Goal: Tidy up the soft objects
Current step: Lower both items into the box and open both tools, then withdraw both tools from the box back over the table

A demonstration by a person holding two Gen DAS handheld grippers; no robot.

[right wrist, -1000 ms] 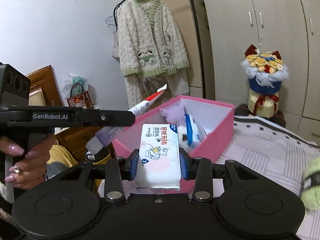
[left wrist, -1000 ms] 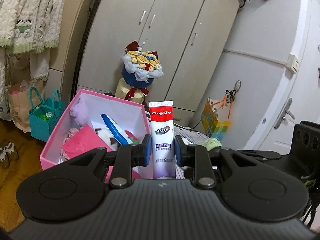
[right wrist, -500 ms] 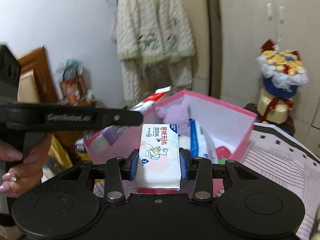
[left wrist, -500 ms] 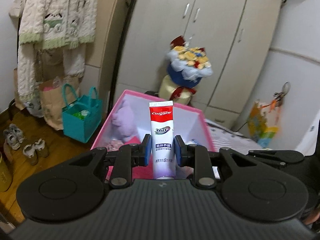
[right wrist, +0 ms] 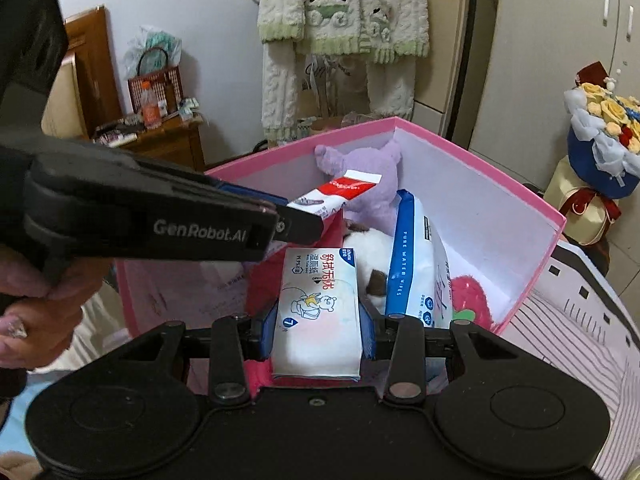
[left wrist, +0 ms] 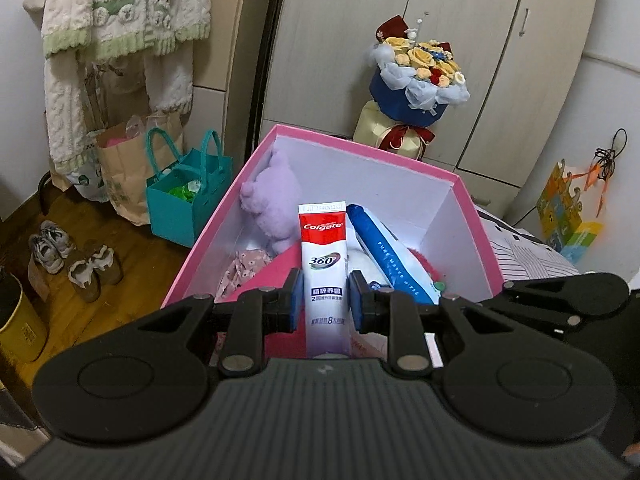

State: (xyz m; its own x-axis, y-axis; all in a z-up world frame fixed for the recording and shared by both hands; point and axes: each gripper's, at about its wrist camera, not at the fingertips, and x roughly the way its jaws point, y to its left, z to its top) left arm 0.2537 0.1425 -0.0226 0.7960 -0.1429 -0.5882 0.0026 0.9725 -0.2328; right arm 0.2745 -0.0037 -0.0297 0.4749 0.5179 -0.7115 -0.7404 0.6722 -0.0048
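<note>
Two items remain in my grip above the pink cardboard box (left wrist: 476,236) at frame centre: left gripper (left wrist: 325,304) clamps a red-and-white toothpaste tube (left wrist: 323,264), right gripper (right wrist: 318,330) a white wet-wipe pack (right wrist: 318,312). Toys already inside; both await dropping.

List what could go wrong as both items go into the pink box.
1. The left tool crosses just above the wet-wipe pack that the right tool holds; lowering both together may make them collide.
2. The toothpaste tube could land on the purple plush or the blue wipes pack and slide, since the pink box looks crowded.
</note>
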